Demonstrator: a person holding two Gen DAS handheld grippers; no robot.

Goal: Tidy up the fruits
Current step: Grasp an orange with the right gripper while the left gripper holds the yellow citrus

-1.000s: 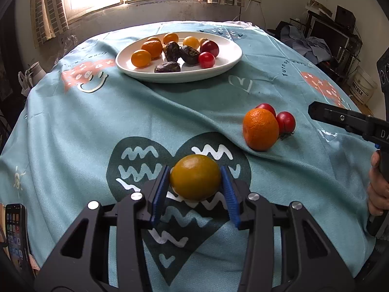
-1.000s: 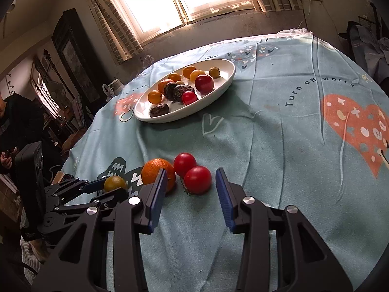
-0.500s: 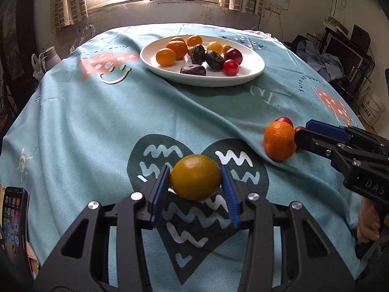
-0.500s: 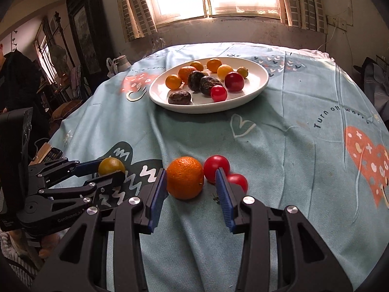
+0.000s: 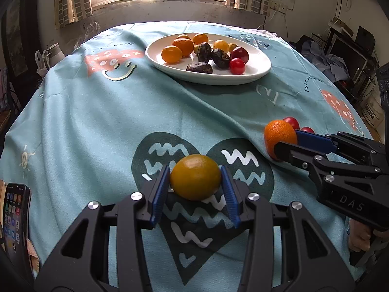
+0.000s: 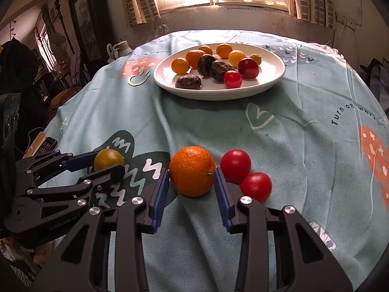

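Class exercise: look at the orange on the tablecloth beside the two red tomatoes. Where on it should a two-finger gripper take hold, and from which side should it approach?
Grip the orange across its widest middle, coming from the near side. It is round, and the two tomatoes sit close on its right, so only a slim finger fits there. The right gripper already straddles it, jaws closing.

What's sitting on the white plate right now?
The white plate holds several orange and yellow citrus, three dark wrinkled fruits and two red tomatoes. The front fruits partly cover the ones behind, so the exact count is uncertain.
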